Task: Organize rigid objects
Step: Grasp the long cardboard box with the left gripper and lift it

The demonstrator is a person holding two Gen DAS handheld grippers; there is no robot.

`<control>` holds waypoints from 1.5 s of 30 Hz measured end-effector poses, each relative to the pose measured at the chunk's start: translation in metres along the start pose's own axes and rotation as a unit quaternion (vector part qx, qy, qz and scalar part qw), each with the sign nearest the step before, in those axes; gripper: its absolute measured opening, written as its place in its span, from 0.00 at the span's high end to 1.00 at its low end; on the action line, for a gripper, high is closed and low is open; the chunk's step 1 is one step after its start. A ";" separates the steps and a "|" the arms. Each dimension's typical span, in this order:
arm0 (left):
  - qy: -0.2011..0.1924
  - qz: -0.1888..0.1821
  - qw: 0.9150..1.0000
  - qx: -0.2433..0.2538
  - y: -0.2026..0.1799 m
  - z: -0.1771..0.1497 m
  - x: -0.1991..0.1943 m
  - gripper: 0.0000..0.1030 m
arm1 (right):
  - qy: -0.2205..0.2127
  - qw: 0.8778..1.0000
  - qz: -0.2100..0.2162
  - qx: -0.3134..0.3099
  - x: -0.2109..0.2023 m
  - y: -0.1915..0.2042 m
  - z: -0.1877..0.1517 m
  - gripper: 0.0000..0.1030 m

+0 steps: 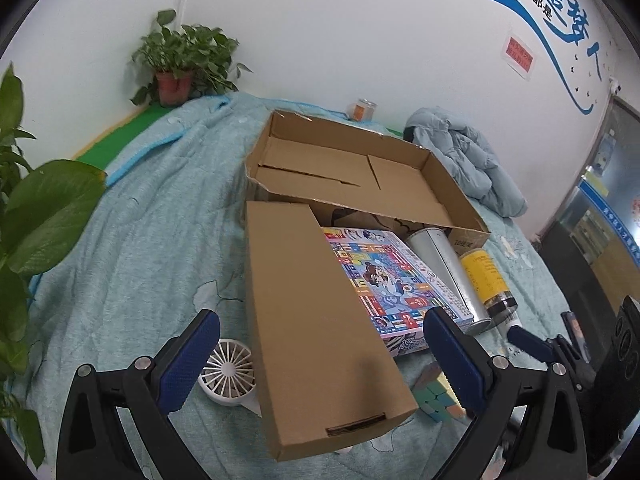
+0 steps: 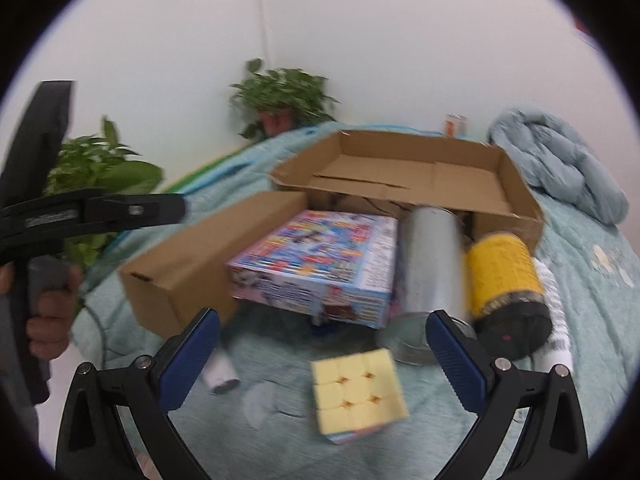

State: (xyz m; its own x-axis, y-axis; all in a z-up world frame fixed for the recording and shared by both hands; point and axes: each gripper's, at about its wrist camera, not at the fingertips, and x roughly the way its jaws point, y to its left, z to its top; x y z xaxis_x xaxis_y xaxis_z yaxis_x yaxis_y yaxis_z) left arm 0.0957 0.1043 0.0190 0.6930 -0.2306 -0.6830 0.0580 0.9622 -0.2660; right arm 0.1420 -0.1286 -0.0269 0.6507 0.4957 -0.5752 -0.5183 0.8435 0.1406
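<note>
Left gripper (image 1: 320, 356): fingers released, straddling the long carton (image 1: 316, 320); nothing grasped.
Fan (image 1: 227, 372): just outside the left finger; avoid it.
Board-game box (image 2: 320, 264): ahead of the right fingers.
Cube (image 2: 358, 392): on the quilt (image 2: 580, 300) between the fingers of the right gripper (image 2: 320, 356), which are released. Judgement: descend squarely, clamp flat faces.
Open tray (image 2: 516, 192): far ahead, likely destination.
</note>
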 end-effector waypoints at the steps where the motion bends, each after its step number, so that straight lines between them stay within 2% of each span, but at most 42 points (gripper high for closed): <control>1: 0.011 -0.011 1.000 -0.001 0.005 0.003 0.004 0.01 | 0.003 1.000 0.024 -0.005 0.002 0.006 0.001 0.01; 4: 0.036 -0.043 0.998 -0.015 0.020 0.009 0.017 0.01 | 0.024 0.996 0.088 -0.023 0.016 0.027 0.006 0.01; 6: 0.045 -0.062 0.997 -0.022 0.025 0.011 0.024 0.01 | 0.038 0.993 0.106 -0.036 0.028 0.039 0.009 0.01; 9: 0.062 -0.079 0.995 -0.026 0.033 0.015 0.038 0.01 | 0.055 0.991 0.117 -0.042 0.049 0.050 0.012 0.01; 14: 0.124 -0.109 0.985 -0.041 0.046 0.013 0.070 0.12 | 0.103 0.987 0.119 -0.027 0.082 0.055 0.017 0.01; 18: 0.140 -0.115 0.982 -0.045 0.047 0.007 0.079 0.12 | 0.131 0.983 0.132 -0.008 0.099 0.060 0.018 0.01; 21: 0.149 -0.110 0.982 -0.030 0.042 0.001 0.082 0.13 | 0.146 0.982 0.119 -0.005 0.109 0.064 0.016 0.02; 25: 0.147 -0.105 0.984 -0.010 0.034 -0.008 0.076 0.14 | 0.152 0.982 0.114 0.012 0.114 0.060 0.017 0.03; 33: 0.114 -0.105 0.988 0.004 0.022 -0.015 0.045 0.15 | 0.130 0.986 0.104 0.001 0.118 0.065 0.022 0.05; 36: 0.100 -0.098 0.990 0.013 0.015 -0.015 0.030 0.15 | 0.121 0.987 0.107 -0.004 0.104 0.072 0.024 0.05; 40: 0.080 -0.097 0.992 0.017 0.004 -0.009 0.011 0.15 | 0.104 0.989 0.108 -0.009 0.088 0.073 0.033 0.05; 45: 0.046 -0.100 0.993 0.046 -0.020 0.013 -0.012 0.15 | 0.071 0.992 0.099 -0.014 0.075 0.071 0.054 0.05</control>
State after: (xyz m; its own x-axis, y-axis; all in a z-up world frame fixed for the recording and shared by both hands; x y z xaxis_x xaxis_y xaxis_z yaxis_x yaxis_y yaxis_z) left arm 0.0954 0.0901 0.0411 0.5928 -0.4262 -0.6834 0.2560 0.9042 -0.3418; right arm 0.1842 -0.0197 -0.0164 0.4500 0.6156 -0.6469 -0.6452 0.7250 0.2410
